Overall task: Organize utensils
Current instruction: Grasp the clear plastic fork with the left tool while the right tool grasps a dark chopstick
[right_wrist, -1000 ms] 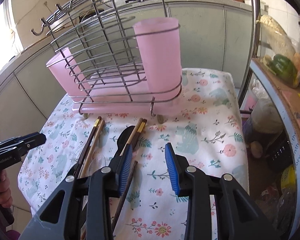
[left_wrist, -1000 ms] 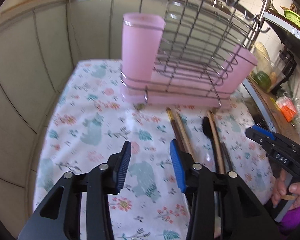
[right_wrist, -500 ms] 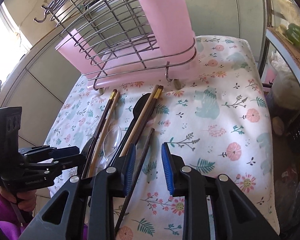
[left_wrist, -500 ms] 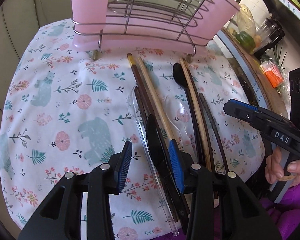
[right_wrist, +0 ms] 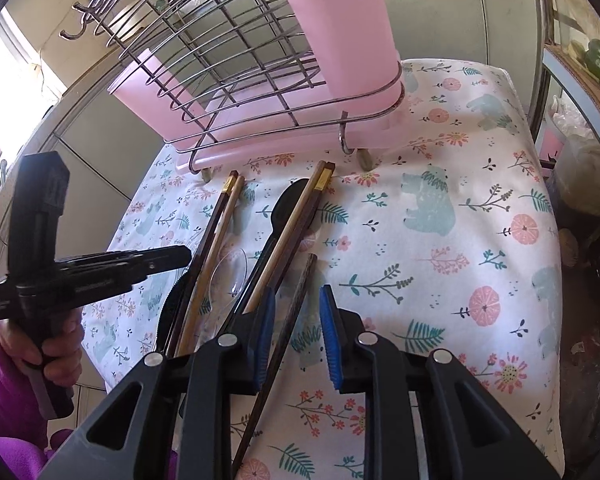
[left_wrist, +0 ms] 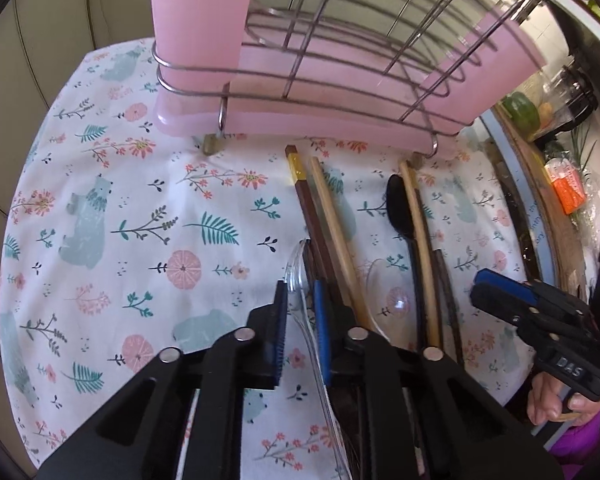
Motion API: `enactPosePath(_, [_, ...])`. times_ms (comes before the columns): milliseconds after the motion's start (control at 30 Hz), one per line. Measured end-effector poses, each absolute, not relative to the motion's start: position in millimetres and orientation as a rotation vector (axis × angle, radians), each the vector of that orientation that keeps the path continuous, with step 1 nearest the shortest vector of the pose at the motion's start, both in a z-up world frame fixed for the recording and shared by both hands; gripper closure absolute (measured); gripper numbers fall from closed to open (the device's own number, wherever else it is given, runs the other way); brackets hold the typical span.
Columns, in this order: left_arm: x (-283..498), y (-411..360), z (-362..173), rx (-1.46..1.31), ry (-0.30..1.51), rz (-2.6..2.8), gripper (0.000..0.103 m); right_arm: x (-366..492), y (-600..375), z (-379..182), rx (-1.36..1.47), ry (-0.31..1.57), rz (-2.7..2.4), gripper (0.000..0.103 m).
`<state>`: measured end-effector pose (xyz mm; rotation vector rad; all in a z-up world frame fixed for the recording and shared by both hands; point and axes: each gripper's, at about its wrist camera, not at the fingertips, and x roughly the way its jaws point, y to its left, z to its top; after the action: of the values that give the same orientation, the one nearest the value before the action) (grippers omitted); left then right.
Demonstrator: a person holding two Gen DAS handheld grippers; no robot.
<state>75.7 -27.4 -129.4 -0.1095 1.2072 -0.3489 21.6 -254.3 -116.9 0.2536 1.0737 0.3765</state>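
Observation:
Chopsticks, a black spoon (left_wrist: pixel 398 210) and clear plastic spoons lie in a row on the flowered cloth in front of a wire rack with pink cups (left_wrist: pixel 300 60). My left gripper (left_wrist: pixel 301 300) is low over the cloth, its jaws narrowly open around the bowl end of a clear plastic spoon (left_wrist: pixel 298 276); whether they touch it I cannot tell. My right gripper (right_wrist: pixel 296 312) is open, with a dark brown chopstick (right_wrist: pixel 296 308) lying between its fingers. A second clear spoon (right_wrist: pixel 230 272) lies between the chopstick pairs.
The rack (right_wrist: pixel 260 80) stands at the cloth's far side with a tall pink cup (right_wrist: pixel 340 24) at one end. A wooden shelf with a green pepper (left_wrist: pixel 520 110) and an orange packet (left_wrist: pixel 566 190) runs along the right. Tiled walls surround the table.
Both grippers have come down and forward toward the utensils. The left jaws have narrowed around the clear spoon. The right gripper now straddles the dark chopstick.

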Motion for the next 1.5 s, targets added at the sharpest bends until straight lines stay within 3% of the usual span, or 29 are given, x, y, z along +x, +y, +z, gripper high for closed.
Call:
enactPosePath(300, [71,-6,-126,-0.156,1.178,-0.339,0.100,29,-253,-119,0.278,1.111,0.388,0.081])
enactPosePath(467, [67,3,-119,-0.146,1.157,-0.330,0.101,33,-237,-130,0.195,1.164,0.352,0.089])
enactPosePath(867, [71,5,-130,-0.126,1.207,-0.327,0.101,41,-217,-140,0.097,1.214,0.289,0.090])
enactPosePath(1033, [76,-1,-132,-0.102,1.231,-0.320,0.101,40,-215,-139,0.105,1.198,0.269,0.097])
enactPosePath(1500, [55,0,-105,-0.111,1.122,-0.323,0.101,21,-227,-109,0.076,1.053,0.231,0.097])
